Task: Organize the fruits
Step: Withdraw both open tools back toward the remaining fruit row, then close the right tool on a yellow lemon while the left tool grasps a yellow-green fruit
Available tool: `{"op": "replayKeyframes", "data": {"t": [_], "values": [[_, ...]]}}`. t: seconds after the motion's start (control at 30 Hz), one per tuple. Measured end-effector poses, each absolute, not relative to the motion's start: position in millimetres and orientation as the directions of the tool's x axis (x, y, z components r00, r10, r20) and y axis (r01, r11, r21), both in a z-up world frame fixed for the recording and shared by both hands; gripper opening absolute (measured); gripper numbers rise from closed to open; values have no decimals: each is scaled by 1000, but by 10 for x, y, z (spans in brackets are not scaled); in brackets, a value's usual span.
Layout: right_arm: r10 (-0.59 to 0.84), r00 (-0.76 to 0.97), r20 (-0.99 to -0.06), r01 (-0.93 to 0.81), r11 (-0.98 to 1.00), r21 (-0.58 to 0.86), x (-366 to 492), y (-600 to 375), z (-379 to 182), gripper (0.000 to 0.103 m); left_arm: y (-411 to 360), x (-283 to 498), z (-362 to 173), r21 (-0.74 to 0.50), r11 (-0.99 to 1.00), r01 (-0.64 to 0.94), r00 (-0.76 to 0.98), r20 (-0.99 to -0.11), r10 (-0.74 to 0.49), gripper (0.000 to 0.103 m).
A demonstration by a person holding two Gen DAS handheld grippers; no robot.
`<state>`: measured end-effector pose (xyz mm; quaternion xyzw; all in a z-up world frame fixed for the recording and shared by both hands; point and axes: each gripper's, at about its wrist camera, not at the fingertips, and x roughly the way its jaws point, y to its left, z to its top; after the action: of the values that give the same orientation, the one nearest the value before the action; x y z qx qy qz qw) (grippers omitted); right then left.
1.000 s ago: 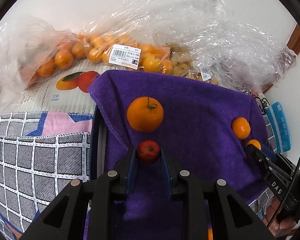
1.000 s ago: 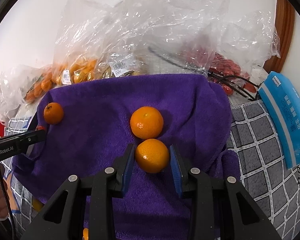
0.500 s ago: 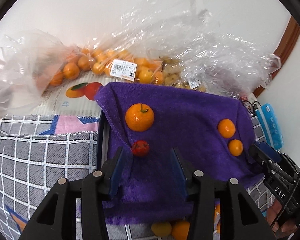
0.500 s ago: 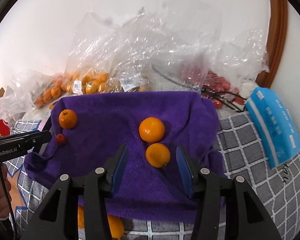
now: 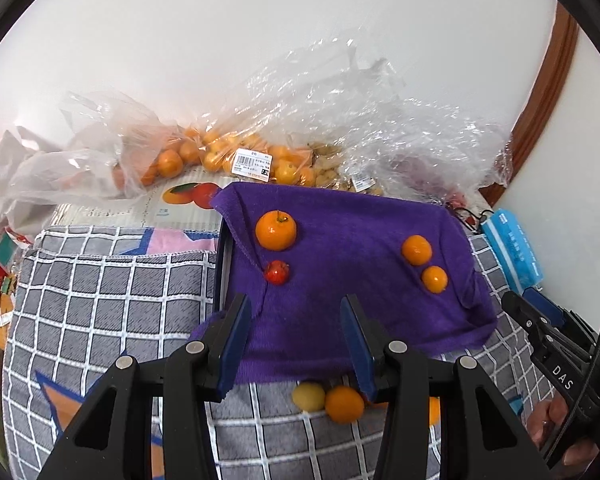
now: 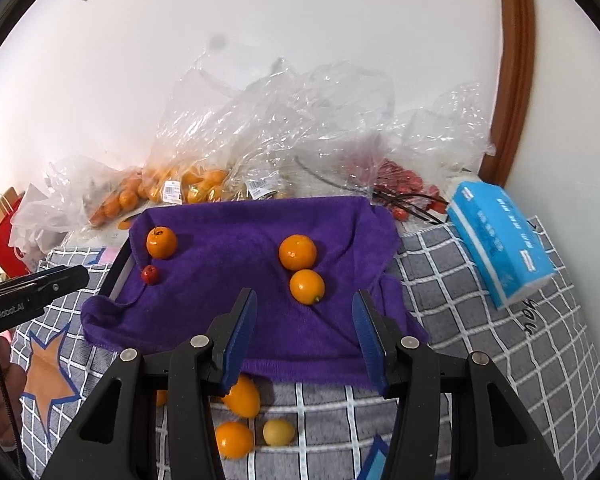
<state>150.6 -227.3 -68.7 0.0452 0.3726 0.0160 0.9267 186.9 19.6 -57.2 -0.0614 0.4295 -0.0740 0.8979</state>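
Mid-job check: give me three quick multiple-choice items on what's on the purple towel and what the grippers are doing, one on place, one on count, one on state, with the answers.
1. Where does the small red fruit lie?
A. On the blue tissue pack
B. On the purple towel, just below the stemmed orange
C. Between the left gripper's pads

2. How many fruits lie on the towel?
A. Two
B. Six
C. Four

3. What state is the right gripper in?
A. Open, nothing between the pads
B. Shut on an orange
C. Shut on the towel

Answers: 1 B, it sits on the towel's left side under that orange; 2 C, three orange fruits and one red; 3 A, its pads stand apart over bare towel.
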Motion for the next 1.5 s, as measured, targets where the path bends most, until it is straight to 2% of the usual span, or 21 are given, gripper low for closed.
{"op": "replayKeyframes", "data": {"t": [0.7,1.0,1.5], "values": [[88,713,-696,-60,996,65,901,-2161,-752,49,293,1186,-713,-190,981,43,614,-769,-176,44],[81,711,-698,-50,997,64,835,-2153,-867,49,400,1101,-861,-204,979,14,595,-785,-172,44],[102,647,-755,-32,994,107,885,-2191,-1295,49,553,1131,-1250,-207,978,-27,535,-829,-160,47]]}}
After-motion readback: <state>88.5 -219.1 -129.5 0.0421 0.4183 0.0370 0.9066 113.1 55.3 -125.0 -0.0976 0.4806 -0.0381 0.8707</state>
